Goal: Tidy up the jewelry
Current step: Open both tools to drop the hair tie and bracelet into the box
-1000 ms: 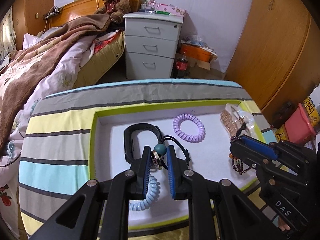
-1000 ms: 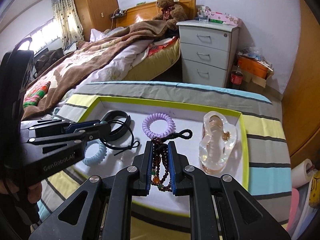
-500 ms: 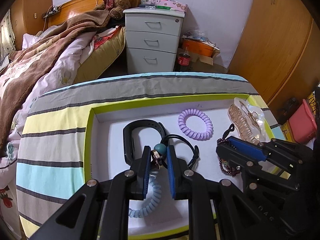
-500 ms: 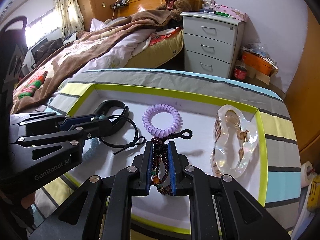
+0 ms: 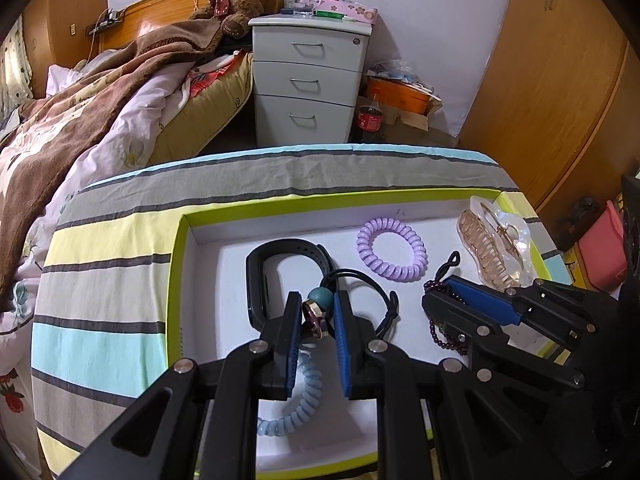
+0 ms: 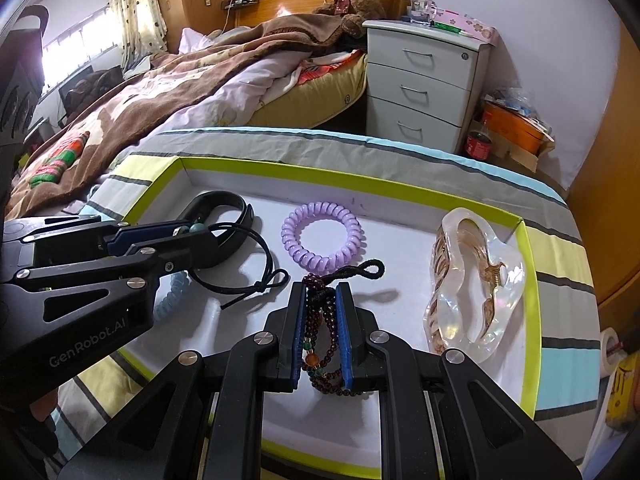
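Both grippers are loaded over the white tray [image 5: 208, 264], the one with the lime-green rim, sitting on a striped cloth [image 5: 120, 264].

The left gripper [image 5: 316, 312] has its jaws pinched on a black cord necklace [image 5: 360, 280], right at its teal bead [image 5: 320, 298] and gold ring charm. The cord loop trails onto the tray floor to the right.

The right gripper [image 6: 320, 316] has its jaws clamped on a dark red beaded bracelet [image 6: 324, 344]. The strands hang between the blue pads, and the black cord loop sticks out ahead of the tips.

Change over the last second: the right gripper has dipped a bit toward the tray floor, with the beads still in its grip. In the left wrist view it now sits closer in, near the clear hair claw clip [image 5: 496, 248]. The left gripper has barely shifted. Neither pair of jaws has changed width.

Already lying in the tray:
- black wristband [image 5: 276, 256], far left
- purple spiral hair tie [image 5: 392, 252], centre back
- light blue spiral hair tie [image 5: 296, 404], partly under the left gripper
- claw clip, at the right wall

My read: the bracelet is being lowered for placement in the gap between the purple tie and the clip, with release likely next. The necklace waits on the left, not yet laid out. The cord could tangle with the wristband.
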`<state>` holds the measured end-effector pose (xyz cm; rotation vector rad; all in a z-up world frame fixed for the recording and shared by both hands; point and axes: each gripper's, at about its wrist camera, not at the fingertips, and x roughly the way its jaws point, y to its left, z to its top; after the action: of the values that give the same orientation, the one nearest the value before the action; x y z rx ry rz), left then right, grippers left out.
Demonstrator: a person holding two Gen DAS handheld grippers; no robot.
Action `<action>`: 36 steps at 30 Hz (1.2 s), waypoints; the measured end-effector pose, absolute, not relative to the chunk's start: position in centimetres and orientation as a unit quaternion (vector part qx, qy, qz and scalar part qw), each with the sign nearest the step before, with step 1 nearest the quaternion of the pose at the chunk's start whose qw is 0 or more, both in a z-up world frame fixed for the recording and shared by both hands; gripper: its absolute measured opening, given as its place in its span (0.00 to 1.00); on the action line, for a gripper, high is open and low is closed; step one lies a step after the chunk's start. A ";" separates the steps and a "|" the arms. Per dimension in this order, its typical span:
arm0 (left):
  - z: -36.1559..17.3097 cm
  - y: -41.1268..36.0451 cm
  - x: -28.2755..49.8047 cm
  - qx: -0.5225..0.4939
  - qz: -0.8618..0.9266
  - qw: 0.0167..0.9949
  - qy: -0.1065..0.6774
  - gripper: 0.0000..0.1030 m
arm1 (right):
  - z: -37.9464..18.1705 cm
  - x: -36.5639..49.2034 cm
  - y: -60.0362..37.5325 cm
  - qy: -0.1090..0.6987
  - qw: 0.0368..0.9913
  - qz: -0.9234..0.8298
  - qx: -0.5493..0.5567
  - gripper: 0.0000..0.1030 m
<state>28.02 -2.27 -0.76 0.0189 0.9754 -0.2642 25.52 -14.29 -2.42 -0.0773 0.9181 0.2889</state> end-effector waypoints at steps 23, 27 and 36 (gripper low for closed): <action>0.8 -1.8 26.4 0.011 -0.116 0.883 0.455 0.39 | -0.3 23.7 -14.5 0.413 0.900 0.136 -0.033 0.30; 1.5 -1.6 25.5 0.010 -0.112 0.887 0.449 0.42 | 0.5 22.8 -14.7 0.405 0.903 0.138 -0.027 0.30; 3.4 -0.7 22.1 0.006 -0.103 0.900 0.424 0.47 | 2.2 19.6 -15.1 0.384 0.912 0.145 -0.016 0.31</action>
<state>22.07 -0.72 3.36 0.0124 0.8774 -0.2135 19.59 -15.08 2.21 -0.0336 0.7919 0.2991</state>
